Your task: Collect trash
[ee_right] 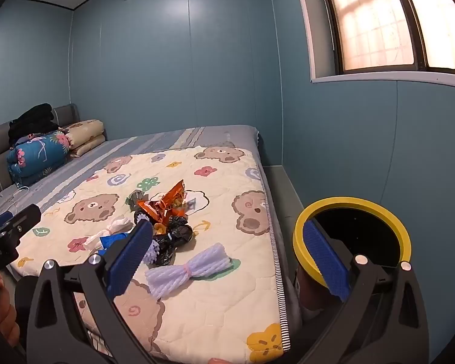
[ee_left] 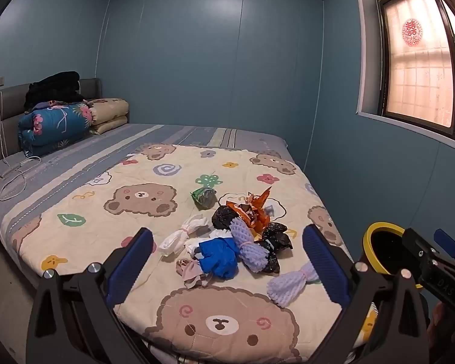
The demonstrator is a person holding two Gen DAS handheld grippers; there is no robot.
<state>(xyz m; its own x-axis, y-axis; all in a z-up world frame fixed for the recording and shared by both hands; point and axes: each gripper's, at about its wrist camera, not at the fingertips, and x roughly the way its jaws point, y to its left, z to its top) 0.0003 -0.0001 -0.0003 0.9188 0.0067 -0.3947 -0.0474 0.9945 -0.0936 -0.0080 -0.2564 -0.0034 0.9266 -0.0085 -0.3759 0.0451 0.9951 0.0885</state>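
Observation:
A heap of trash lies on the bear-print quilt (ee_left: pixel 136 273): an orange foil wrapper (ee_left: pixel 256 209), black plastic bags (ee_left: pixel 274 239), a blue crumpled piece (ee_left: pixel 218 257), white wrappers (ee_left: pixel 185 233), a green packet (ee_left: pixel 203 197) and purple foam nets (ee_left: pixel 248 245). One purple foam net (ee_right: pixel 191 265) lies apart near the bed's right edge. A black bin with a yellow rim (ee_right: pixel 352 239) stands beside the bed at the right. My left gripper (ee_left: pixel 227 261) is open above the heap. My right gripper (ee_right: pixel 230 251) is open, above the quilt's right part, between the lone net and the bin.
Folded quilts and dark clothes (ee_left: pixel 57 121) are stacked at the headboard. A white charging cable (ee_left: pixel 15 176) lies on the striped sheet. Blue walls close in at the far side and the right; a window (ee_left: pixel 424 69) sits on the right wall.

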